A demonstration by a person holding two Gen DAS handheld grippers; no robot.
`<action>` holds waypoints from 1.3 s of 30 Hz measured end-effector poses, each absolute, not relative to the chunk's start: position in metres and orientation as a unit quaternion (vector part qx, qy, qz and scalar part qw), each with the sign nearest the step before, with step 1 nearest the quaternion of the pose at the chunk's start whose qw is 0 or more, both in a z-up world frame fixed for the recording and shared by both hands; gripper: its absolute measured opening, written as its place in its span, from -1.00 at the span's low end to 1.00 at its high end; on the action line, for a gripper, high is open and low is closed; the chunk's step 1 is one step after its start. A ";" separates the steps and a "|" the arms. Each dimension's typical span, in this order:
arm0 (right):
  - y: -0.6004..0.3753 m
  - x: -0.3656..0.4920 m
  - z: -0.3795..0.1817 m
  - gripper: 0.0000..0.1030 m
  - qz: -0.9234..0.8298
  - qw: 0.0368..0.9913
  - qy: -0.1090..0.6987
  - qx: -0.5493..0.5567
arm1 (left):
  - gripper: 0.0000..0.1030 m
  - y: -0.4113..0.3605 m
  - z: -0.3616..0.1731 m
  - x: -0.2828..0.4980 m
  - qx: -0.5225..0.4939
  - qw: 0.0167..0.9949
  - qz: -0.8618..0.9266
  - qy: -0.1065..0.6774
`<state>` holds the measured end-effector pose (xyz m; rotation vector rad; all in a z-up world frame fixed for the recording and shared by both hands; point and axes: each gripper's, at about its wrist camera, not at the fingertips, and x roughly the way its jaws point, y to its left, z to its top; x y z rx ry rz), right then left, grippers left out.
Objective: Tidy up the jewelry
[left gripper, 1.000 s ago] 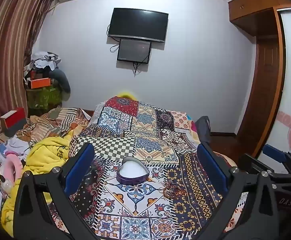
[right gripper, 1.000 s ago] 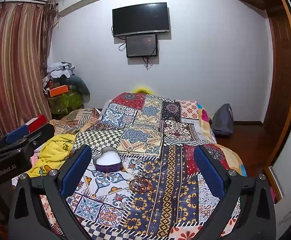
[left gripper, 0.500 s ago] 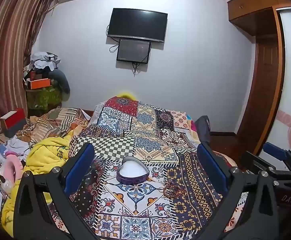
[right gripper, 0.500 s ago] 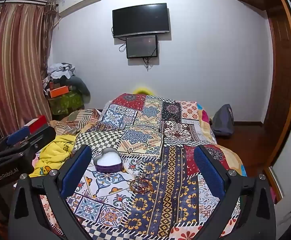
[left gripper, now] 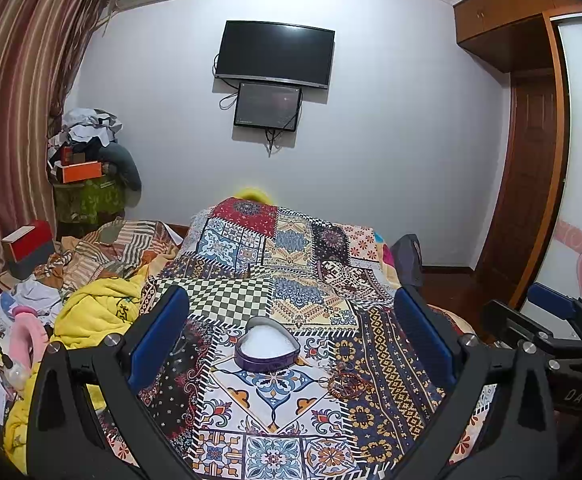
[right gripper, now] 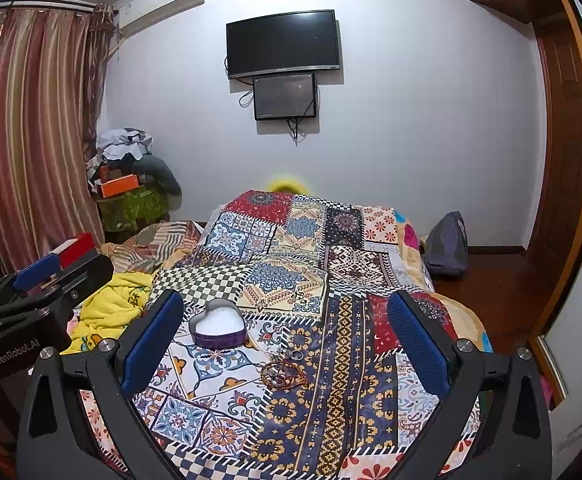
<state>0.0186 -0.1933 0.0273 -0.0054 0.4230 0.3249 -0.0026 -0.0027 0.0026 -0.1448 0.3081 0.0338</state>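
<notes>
Hovering above the bed, the left gripper has its jaws wide apart, framing the heart-shaped box, likely the jewelry's destination. From the right wrist, the right gripper is likewise spread, empty, the jewelry pile lying between its fingers, near the box.

A home bedroom: patchwork-quilted bed, wall-mounted TV, striped curtains, wooden wardrobe.

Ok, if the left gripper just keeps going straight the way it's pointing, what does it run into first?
Probably the heart box. It sits on the quilt roughly centered between the open jaws of the left gripper, with nothing visible in between. Depth is hard to judge; a lower path would meet the quilt first.
</notes>
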 end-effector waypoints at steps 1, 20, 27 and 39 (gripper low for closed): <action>-0.192 0.019 0.028 0.96 0.160 0.965 0.209 -0.003 | 1.00 -0.003 0.002 -0.003 -0.072 0.985 0.016 0.153; -0.192 0.017 0.030 0.96 0.161 0.965 0.206 -0.003 | 1.00 -0.004 0.002 -0.003 -0.072 0.986 0.016 0.152; -0.193 0.017 0.030 0.96 0.161 0.965 0.206 -0.003 | 1.00 -0.005 0.004 -0.003 -0.069 0.986 0.016 0.151; -0.194 0.017 0.031 0.96 0.161 0.965 0.205 -0.003 | 1.00 -0.006 0.004 -0.005 -0.065 0.987 0.016 0.147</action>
